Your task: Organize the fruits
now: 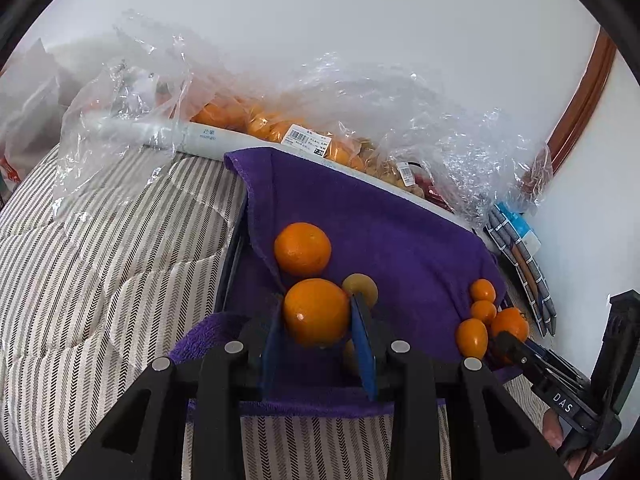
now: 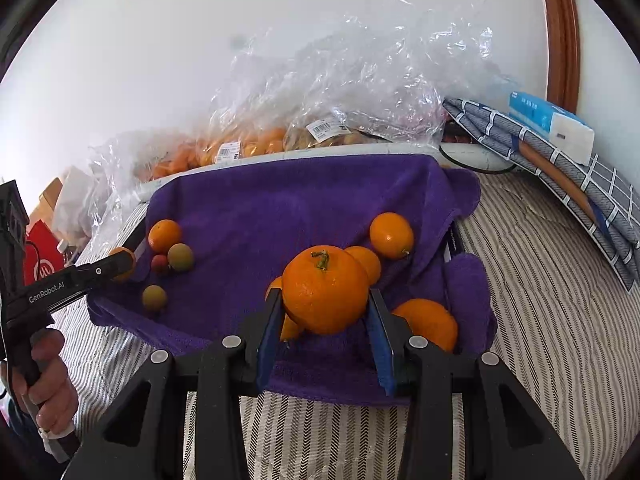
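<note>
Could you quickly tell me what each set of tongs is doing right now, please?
Left tongs: closed on an orange.
Right tongs: closed on a stemmed orange.

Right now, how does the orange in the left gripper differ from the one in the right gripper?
The left gripper's orange looks smooth and shows no stem from this angle; the right gripper's orange shows a green stem on top. The left one sits beside small greenish fruits; the right one sits among other oranges. Both are clamped between blue pads over the purple towel.

Bare purple towel [image 2: 280, 208] mid-tray, fruit clusters [image 2: 168, 256] flanking, plastic bags [image 2: 320, 120] blocking behind.
</note>
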The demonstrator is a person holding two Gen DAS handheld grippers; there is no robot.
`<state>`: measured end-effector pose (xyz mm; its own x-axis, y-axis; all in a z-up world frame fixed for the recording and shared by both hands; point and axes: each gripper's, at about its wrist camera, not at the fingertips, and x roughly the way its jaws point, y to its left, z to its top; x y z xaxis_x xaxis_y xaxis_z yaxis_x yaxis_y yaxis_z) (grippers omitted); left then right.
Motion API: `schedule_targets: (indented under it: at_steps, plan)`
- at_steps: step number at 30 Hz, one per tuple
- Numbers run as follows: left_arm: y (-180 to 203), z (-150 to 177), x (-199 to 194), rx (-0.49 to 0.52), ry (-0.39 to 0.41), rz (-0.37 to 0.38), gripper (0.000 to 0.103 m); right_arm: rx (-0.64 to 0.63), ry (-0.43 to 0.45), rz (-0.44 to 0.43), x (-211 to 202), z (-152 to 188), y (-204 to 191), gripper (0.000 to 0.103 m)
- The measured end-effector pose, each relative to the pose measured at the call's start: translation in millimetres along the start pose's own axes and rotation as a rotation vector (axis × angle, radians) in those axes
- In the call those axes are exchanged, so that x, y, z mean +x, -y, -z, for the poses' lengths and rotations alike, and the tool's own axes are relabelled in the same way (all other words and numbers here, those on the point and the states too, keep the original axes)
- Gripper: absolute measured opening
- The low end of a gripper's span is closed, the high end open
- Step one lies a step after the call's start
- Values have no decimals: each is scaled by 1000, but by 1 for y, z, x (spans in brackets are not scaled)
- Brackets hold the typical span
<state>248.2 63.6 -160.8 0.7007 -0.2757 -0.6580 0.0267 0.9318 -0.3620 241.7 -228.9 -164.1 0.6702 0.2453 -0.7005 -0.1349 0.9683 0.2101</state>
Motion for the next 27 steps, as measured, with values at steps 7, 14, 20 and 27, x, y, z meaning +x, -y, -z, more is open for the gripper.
schedule_targets:
  at_steps: [7,14,20,27]
  plan:
    - [4,2,1,13,4,-21,32,-5,-11,27,5,4,-1,41]
    - [9,4,4,32,11,-52,32,-11,-6,39,6,5,-2,41]
    - [9,3,6,38,8,-60,32,-19,-3,39,6,5,-3,41]
    - [11,2,7,55,7,-76,32,-23,-2,47,5,5,-3,42]
